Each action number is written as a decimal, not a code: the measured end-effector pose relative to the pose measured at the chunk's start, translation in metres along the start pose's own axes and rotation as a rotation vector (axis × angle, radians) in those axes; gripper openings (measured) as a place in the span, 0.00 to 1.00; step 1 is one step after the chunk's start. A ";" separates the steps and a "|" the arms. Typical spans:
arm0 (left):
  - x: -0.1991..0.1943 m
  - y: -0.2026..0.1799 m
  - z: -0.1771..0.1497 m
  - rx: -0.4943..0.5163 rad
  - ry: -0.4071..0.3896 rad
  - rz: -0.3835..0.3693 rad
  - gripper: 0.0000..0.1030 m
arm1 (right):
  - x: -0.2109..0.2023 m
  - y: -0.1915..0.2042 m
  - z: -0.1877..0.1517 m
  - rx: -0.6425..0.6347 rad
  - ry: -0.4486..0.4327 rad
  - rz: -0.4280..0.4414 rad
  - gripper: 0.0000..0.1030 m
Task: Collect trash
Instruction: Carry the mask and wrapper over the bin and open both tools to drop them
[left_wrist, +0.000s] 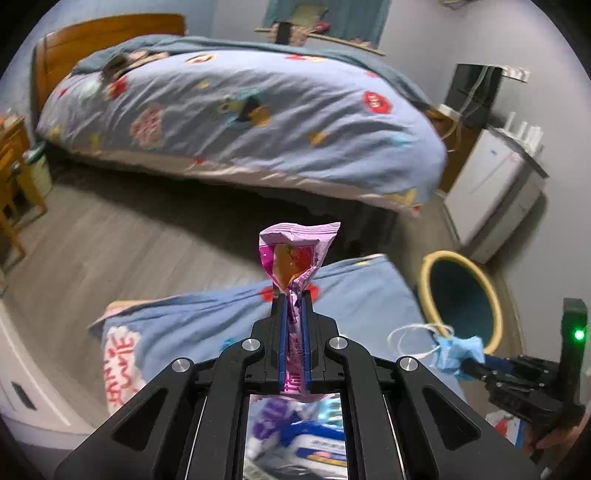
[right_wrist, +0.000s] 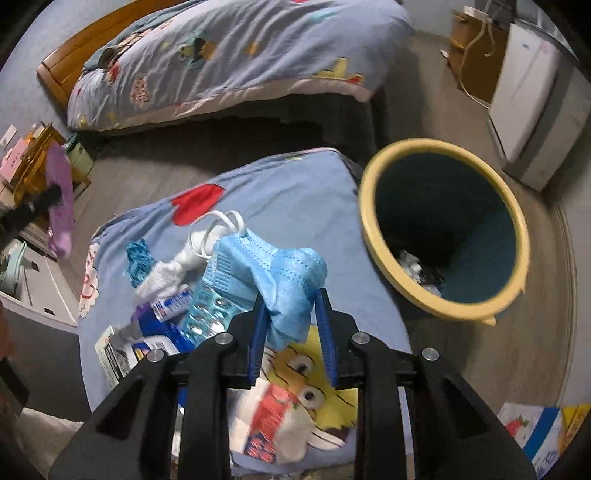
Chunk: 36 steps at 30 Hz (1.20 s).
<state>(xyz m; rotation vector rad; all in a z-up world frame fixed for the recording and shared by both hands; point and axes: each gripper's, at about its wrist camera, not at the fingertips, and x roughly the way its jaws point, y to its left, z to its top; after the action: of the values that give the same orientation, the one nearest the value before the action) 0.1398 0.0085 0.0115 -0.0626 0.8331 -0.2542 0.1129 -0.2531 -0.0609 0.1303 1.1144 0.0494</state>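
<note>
Trash is split three ways: some held, some loose on a blue cloth, some already in the bin.

Bed (left_wrist: 236, 110) fills upper half of left wrist view, blue cartoon quilt, wooden headboard upper left. Grey wood floor (left_wrist: 110, 236) below it. White cabinet (left_wrist: 491, 184) at right edge.

Blue cloth (right_wrist: 295, 199) with red heart covers the low surface in centre of right wrist view; can't tell what is under it.

Bin (right_wrist: 373, 221), yellow rim, dark teal inside, sits right of the cloth on the floor, a few scraps at its bottom.

Right hand-held gripper (right_wrist: 291, 317) lower centre, blue pads partly closed and pinching a crumpled blue face mask (right_wrist: 284, 273), white ear loops trailing to upper left.

Left hand-held gripper (left_wrist: 294, 332) lower centre of its view, jaws clamped tight on a pink snack wrapper (left_wrist: 295, 254) standing up above the tips.

Loose on cloth, centre left: plastic bottle (right_wrist: 207, 310), white tissue (right_wrist: 162, 277), small blue-white packets (right_wrist: 170, 306).
</note>
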 end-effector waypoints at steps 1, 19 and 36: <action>-0.004 -0.008 -0.001 0.032 -0.007 0.010 0.07 | -0.004 -0.003 0.003 0.006 -0.011 0.001 0.24; -0.018 -0.042 -0.034 0.127 -0.008 0.224 0.07 | -0.021 0.003 0.027 -0.154 -0.065 0.090 0.24; 0.014 -0.113 -0.035 0.254 0.040 0.072 0.07 | -0.007 -0.046 0.034 -0.093 -0.090 -0.023 0.24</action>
<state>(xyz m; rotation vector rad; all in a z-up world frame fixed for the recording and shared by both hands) 0.1004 -0.1031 -0.0051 0.2103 0.8353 -0.2928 0.1391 -0.3017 -0.0461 0.0358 1.0223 0.0739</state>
